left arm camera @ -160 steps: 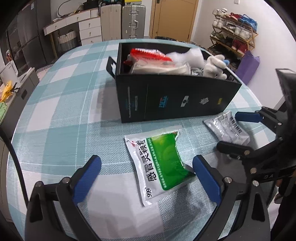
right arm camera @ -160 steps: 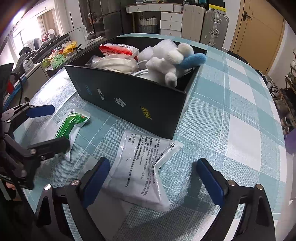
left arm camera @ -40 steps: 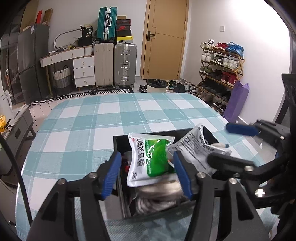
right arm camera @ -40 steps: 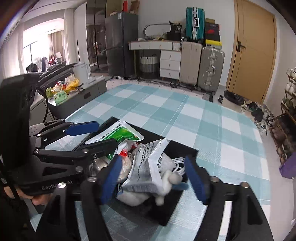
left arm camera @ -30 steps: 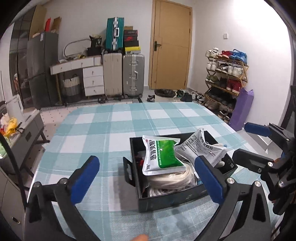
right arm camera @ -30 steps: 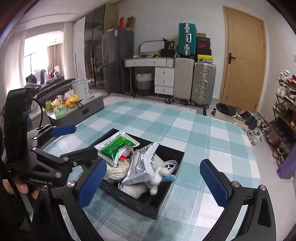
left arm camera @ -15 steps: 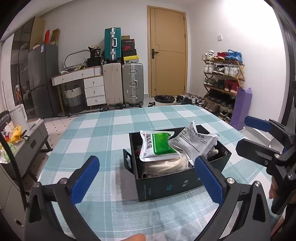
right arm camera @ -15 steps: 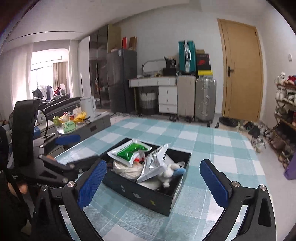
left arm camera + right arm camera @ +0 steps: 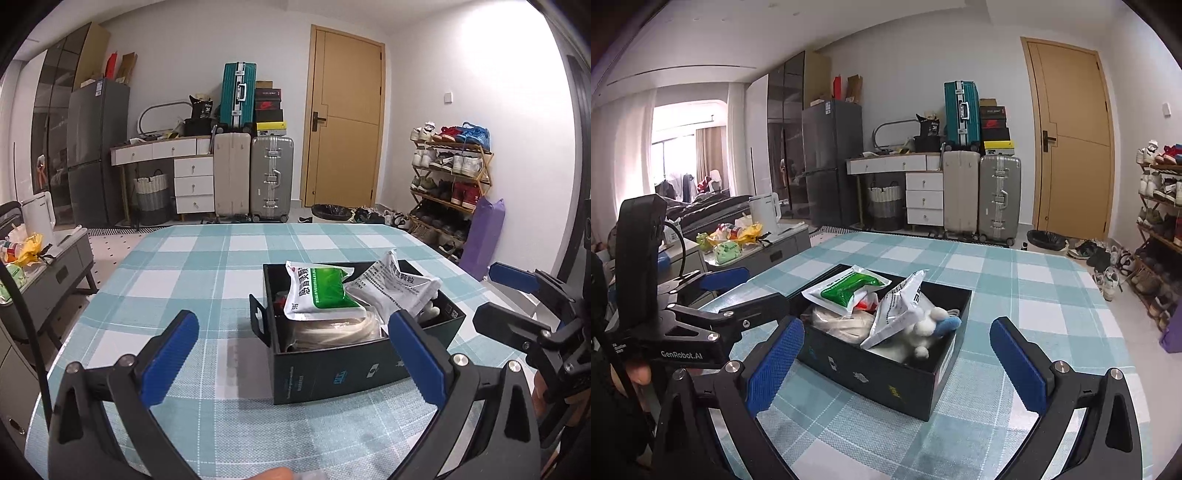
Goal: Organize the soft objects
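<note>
Jaws: both pairs stand spread wide and hold nothing; the left gripper [image 9: 293, 354] and the right gripper [image 9: 895, 363] frame the box from the near side without touching it.
Box: the black box [image 9: 364, 363] sits on the checked counter [image 9: 192, 280], near the middle, with its flap handle on the left end.
Green pouch: the green pouch [image 9: 319, 295] lies on top of the heap inside, tilted, its upper edge above the box rim.
White pouch: the white pouch [image 9: 899, 312] leans against the plush toy [image 9: 929, 330], one corner poking well above the rim.
Risk: both pouches look perched, not settled; a nudge to the box could likely slide one over the wall onto the counter.
Cause: the box seems overfull, and the slick pouches rest on soft, springy things.
Pose: both grippers are held level and low, just short of the box, pointing across the counter toward the door; part of a hand shows beneath the left one.
</note>
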The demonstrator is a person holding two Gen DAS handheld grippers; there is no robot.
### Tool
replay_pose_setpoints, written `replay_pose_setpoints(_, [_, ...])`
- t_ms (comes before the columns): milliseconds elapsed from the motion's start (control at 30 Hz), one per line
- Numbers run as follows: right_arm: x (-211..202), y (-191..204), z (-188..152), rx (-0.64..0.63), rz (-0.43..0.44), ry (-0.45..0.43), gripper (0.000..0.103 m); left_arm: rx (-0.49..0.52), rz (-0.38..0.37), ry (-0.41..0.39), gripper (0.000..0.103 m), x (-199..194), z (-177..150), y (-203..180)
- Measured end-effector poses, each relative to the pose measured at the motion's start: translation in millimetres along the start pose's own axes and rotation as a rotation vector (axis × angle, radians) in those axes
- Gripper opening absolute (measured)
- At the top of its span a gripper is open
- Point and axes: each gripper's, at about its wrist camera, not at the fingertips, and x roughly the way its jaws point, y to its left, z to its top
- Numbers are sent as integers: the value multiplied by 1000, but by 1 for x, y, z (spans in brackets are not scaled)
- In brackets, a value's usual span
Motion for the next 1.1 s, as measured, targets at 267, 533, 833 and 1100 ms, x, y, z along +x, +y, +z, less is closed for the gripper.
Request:
replay_pose_setpoints(267, [3,0,-10,0,1,-3,102,6,24,8,103,5,-3,1])
replay_pose_setpoints(533, [4,-1,-13,4,-11,-10,102,1,17,7,103,5,-4,2])
replay_pose_setpoints(833, [4,-1,-12,-3,-20,-8,102,10,8,-1,103,2,-5,-1])
replay_pose_setpoints(1100, [3,1,-12,-17,-23,-8,102,-8,9,5,103,2,-3,2])
